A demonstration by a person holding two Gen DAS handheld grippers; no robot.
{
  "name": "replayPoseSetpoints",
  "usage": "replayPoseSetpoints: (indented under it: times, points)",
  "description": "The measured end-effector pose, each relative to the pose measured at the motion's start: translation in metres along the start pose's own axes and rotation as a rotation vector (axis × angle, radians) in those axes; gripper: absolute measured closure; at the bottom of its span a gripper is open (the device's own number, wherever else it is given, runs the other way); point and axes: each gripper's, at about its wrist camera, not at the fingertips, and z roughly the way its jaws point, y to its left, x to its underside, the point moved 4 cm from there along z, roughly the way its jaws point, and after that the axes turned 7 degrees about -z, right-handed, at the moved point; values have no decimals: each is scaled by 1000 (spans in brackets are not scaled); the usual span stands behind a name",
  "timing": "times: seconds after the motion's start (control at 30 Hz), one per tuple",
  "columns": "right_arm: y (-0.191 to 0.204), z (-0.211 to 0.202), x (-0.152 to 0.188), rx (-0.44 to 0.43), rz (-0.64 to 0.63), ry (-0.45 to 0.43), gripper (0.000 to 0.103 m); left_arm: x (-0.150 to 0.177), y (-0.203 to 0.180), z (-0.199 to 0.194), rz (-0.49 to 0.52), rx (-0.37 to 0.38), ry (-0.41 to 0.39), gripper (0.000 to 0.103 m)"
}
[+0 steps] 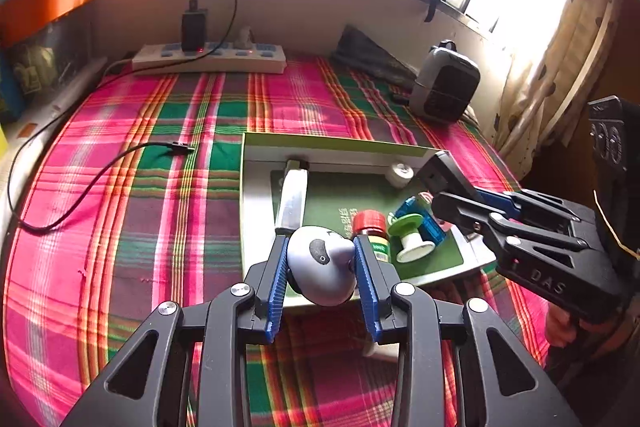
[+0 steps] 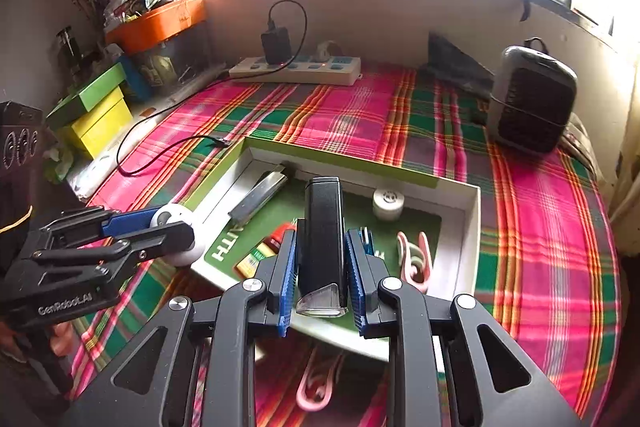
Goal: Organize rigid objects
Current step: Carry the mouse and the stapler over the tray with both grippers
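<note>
My left gripper (image 1: 320, 247) is shut on a grey egg-shaped object with black spots (image 1: 322, 263), held over the near left edge of the shallow white-and-green box (image 1: 256, 163). My right gripper (image 2: 321, 247) is shut on a black rectangular block with a clear end (image 2: 323, 239), held above the box (image 2: 468, 227). In the box lie a silver bar (image 1: 292, 199), a white round cap (image 1: 400, 174), a red-capped small bottle (image 1: 370, 227), a green-and-white spool (image 1: 410, 235) and a blue case (image 1: 424, 223). A pink clip (image 2: 414, 255) lies in it too.
The box sits on a pink and green plaid cloth (image 1: 140, 187). A power strip with a charger (image 1: 210, 57) and a loose cable (image 1: 80, 195) lie at the back left. A grey heater (image 2: 532, 99) stands at the back right. Coloured boxes (image 2: 96, 115) stack at the left.
</note>
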Motion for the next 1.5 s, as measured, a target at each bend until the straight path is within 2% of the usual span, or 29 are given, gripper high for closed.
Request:
replayPoseSetpoints:
  times: [0.23,0.63,1.0,1.5]
  points:
    - [-9,29,-10,-54,0,27,79,-3,1,15,18,-17,11,72]
    - [-15,62,-20,-114,-12,67,79,-2,-1,34,17,0,53,72]
    - [-18,81,-16,-121,-10,97,78,4,-2,49,36,-7,92,72]
    - [-16,88,-16,-110,-20,110,78,4,-3,51,49,-7,95,72]
